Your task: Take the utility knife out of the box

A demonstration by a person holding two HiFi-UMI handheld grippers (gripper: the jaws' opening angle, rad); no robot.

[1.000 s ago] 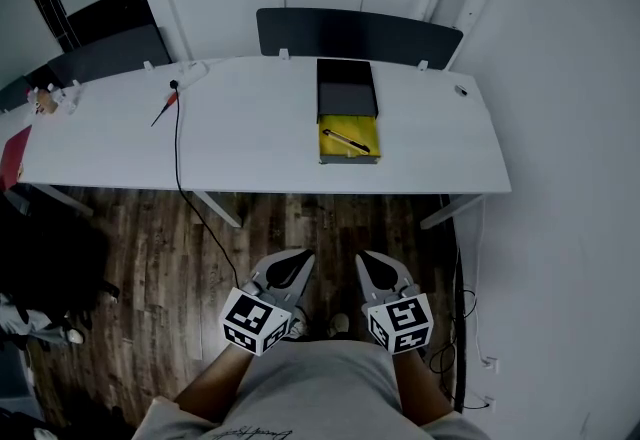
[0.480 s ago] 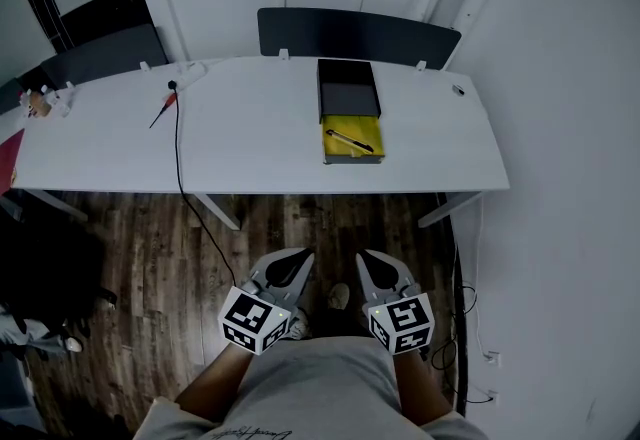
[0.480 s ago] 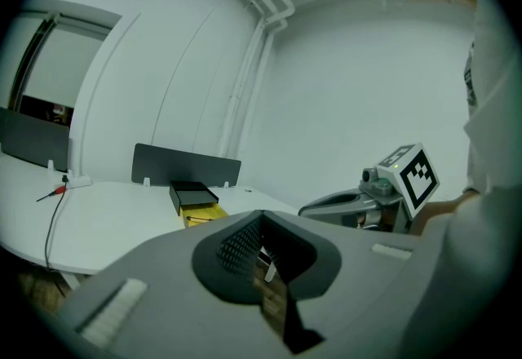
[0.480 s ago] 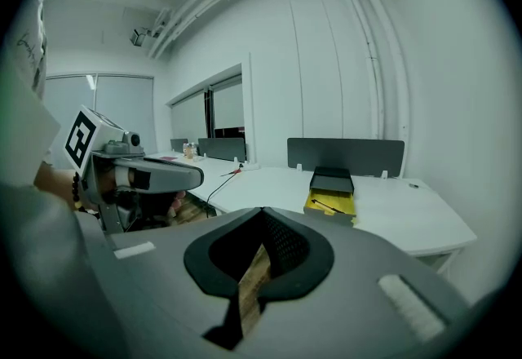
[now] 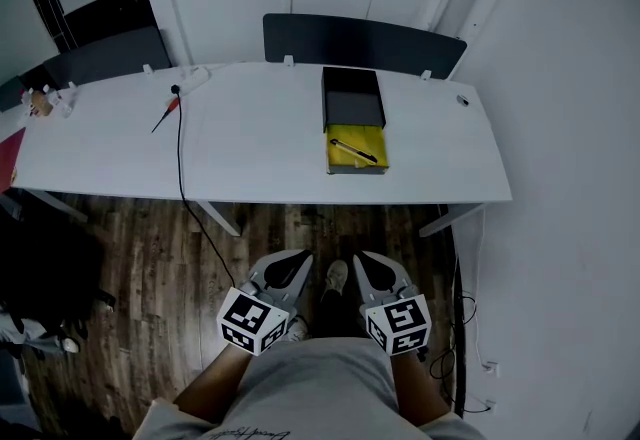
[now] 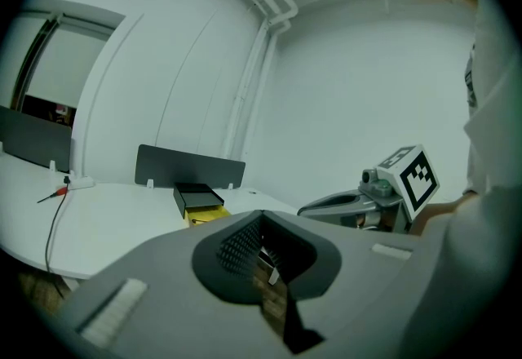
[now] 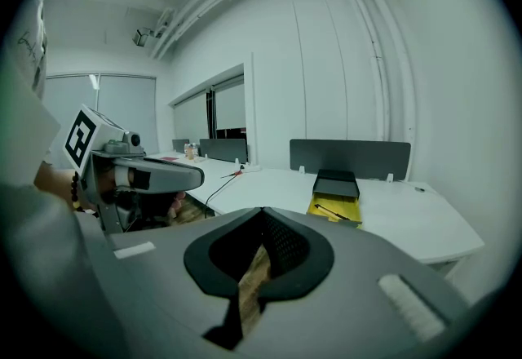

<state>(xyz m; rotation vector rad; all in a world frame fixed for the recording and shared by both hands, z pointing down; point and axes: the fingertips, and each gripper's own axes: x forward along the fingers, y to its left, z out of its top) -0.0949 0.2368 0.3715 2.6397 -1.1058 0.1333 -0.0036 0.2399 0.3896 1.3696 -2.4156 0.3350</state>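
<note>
**Both grippers low and shut — knife in the box**

I stand back from the table (image 5: 250,143), with both grippers held low over the wood floor (image 5: 150,268), well apart from the box (image 5: 352,98). My left gripper (image 5: 296,262) has its jaws pressed together, tips meeting, with nothing between them. My right gripper (image 5: 368,264) is the same — jaws closed on nothing. The two sit side by side and point toward the table.

The box lies near the table's front edge, right of its middle. Its dark lid is slid back toward the dark panel (image 5: 365,33), and the yellow tray (image 5: 342,162) is open on my side. The knife (image 5: 353,150) lies flat in that tray. In the head view its long axis runs on a slant, from the far left of the tray to the near right. I cannot tell which end is the blade.

Far left on the table lie a red-handled tool (image 5: 166,111) and a black cable (image 5: 181,153) that hangs over the front edge.
</note>
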